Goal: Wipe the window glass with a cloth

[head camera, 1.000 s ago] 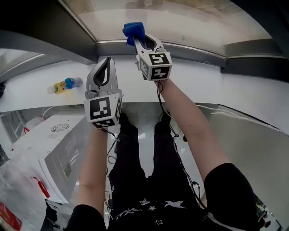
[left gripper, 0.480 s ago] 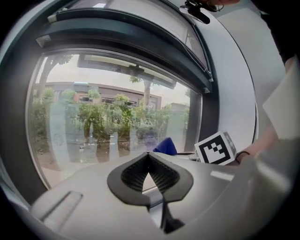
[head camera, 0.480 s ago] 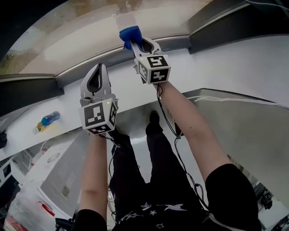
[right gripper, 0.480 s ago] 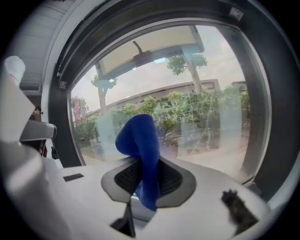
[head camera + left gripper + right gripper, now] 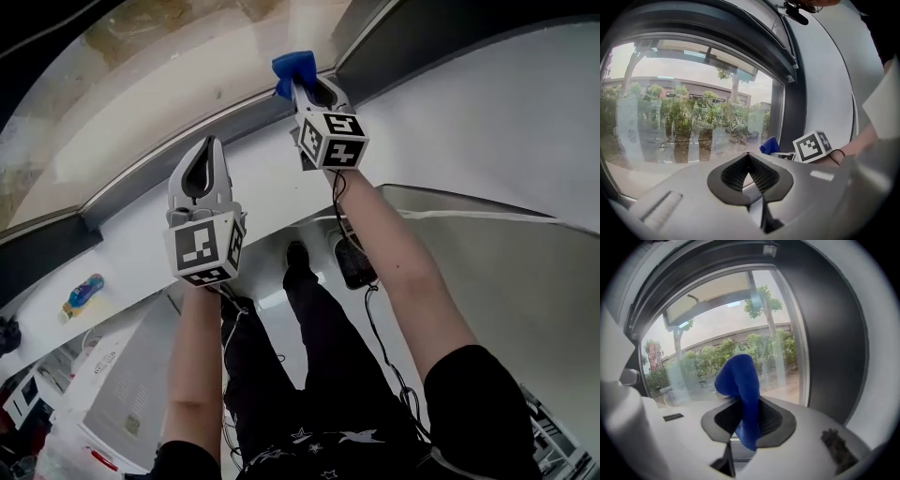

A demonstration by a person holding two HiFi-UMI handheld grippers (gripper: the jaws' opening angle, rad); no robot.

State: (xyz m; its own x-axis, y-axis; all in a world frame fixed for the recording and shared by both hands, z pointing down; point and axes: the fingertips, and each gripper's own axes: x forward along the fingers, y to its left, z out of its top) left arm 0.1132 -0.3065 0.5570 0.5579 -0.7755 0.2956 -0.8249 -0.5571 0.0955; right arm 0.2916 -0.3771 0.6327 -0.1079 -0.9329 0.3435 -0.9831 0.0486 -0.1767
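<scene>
A blue cloth point(image 5: 293, 69) point(image 5: 740, 390) is pinched in my right gripper point(image 5: 305, 86) point(image 5: 743, 401), whose jaws are shut on it. The cloth's bunched end stands up past the jaw tips, close to the window glass point(image 5: 159, 89) point(image 5: 736, 343) near its lower right corner by the dark frame point(image 5: 422, 37). I cannot tell whether it touches the glass. My left gripper point(image 5: 201, 161) point(image 5: 748, 157) is shut and holds nothing, and it points at the glass point(image 5: 684, 117) to the left of the right one. The cloth point(image 5: 769, 146) also shows in the left gripper view.
A grey window sill and frame point(image 5: 131, 183) runs below the glass. A white wall point(image 5: 506, 122) stands to the right. A bottle point(image 5: 82, 292) lies on the white ledge at the left. A white appliance point(image 5: 112, 394) stands at the lower left beside the person's legs.
The head view has swung, so the window now slants to the upper left. The right gripper with the cloth has moved towards the window's right corner. The left gripper stays shut.
</scene>
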